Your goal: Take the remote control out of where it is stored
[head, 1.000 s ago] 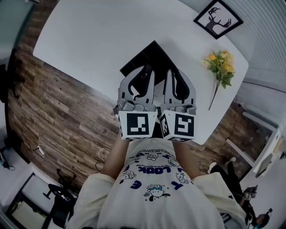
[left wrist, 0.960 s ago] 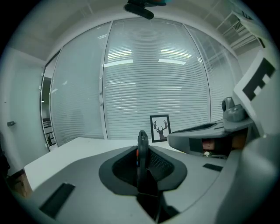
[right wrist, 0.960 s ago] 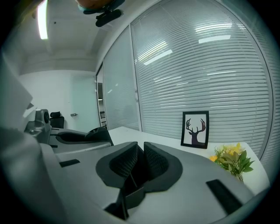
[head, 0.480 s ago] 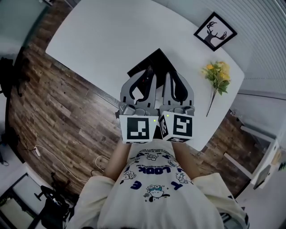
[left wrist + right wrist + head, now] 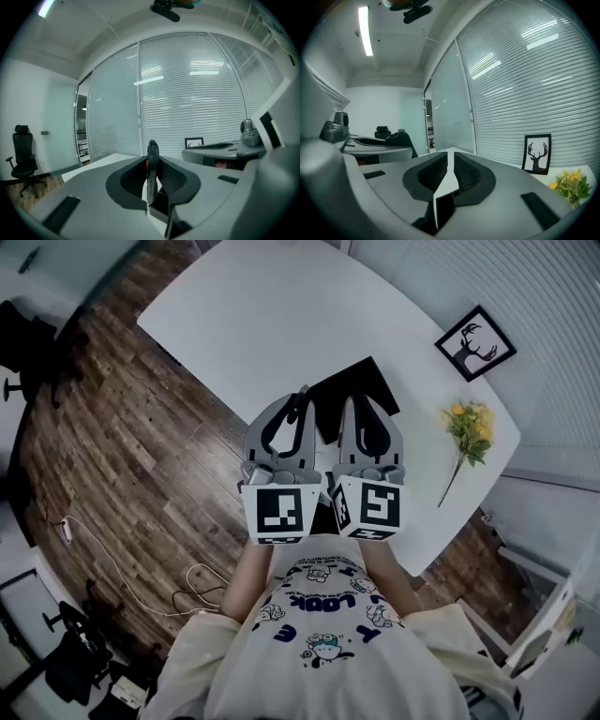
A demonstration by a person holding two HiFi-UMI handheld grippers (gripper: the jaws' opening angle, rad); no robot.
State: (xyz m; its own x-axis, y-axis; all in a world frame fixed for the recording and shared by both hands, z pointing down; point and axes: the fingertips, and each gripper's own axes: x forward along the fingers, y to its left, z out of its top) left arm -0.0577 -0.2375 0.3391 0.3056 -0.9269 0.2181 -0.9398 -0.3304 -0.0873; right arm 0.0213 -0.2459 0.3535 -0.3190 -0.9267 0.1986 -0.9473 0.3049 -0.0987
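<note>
Head view: the white shirt point(image 5: 281, 681) read "LOOK"; left tongs point(image 5: 300, 399) and right tongs point(image 5: 361, 404) hung side by side over the black rectangular storage box point(image 5: 364, 381) on the white counter point(image 5: 244, 315), which lay open beyond it. Left gripper view: those tongs pinched the slim black remote control point(image 5: 152, 178) edge-on above the box, long axis along the jaws. Right gripper view: tongs pressed together, empty.

The white table point(image 5: 253, 324), rounded at its corners, stands on a wood-plank floor point(image 5: 141, 474). Toward its 6 o'clock edge in the head view sits a black box point(image 5: 366, 385), shallow and seemingly open-topped, though half covered from above. At the box's 2 o'clock a framed deer picture point(image 5: 474, 343) stands upright. At 3 o'clock yellow flowers point(image 5: 469, 423) lie flat, stem toward 7 o'clock.
</note>
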